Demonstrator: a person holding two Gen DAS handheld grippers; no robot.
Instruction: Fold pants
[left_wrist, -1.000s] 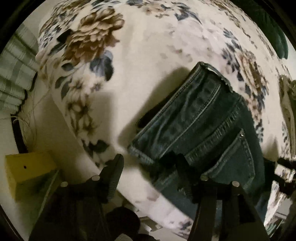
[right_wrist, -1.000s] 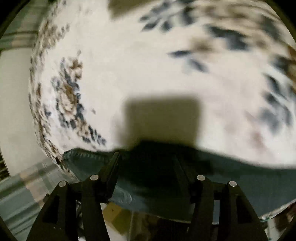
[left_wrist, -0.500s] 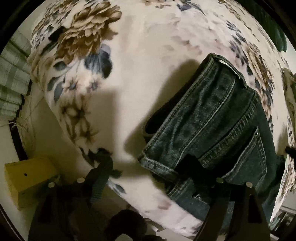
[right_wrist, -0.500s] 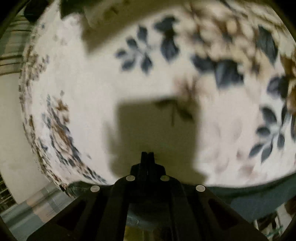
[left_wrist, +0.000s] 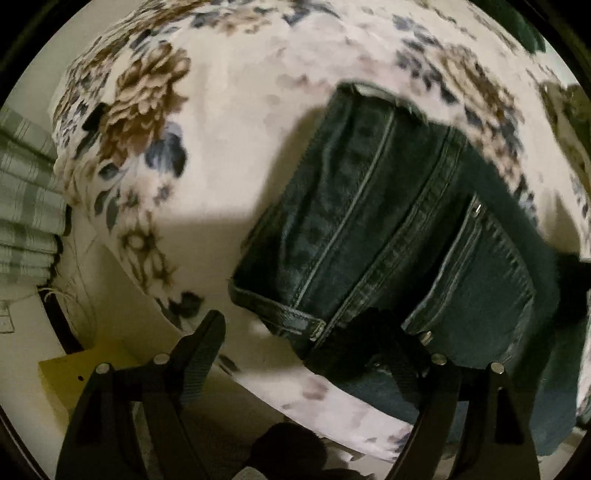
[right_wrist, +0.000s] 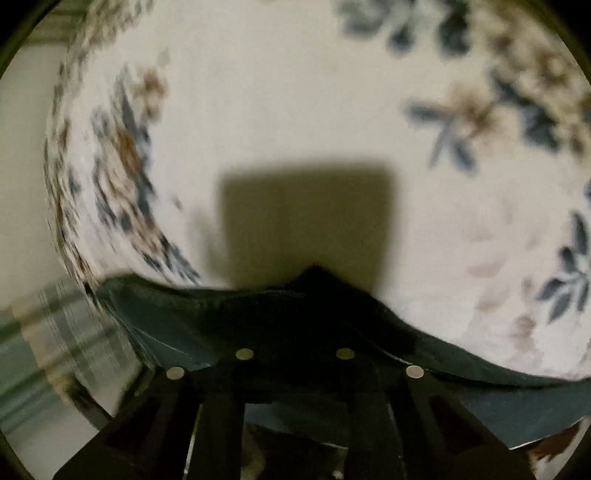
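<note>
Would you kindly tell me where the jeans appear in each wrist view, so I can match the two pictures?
Left wrist: jeans fill centre-right, waistband toward the open left claw.
Right wrist: jeans form a dark band along the bottom, pinched in the right claw.
Shared landmark: floral bedspread.

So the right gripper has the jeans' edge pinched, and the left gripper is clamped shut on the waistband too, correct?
Not quite. In the left wrist view the left gripper is open, its fingers spread wide at the waistband of the jeans on the floral blanket. The right gripper does have the jeans' edge pinched, as the right wrist view shows.
</note>
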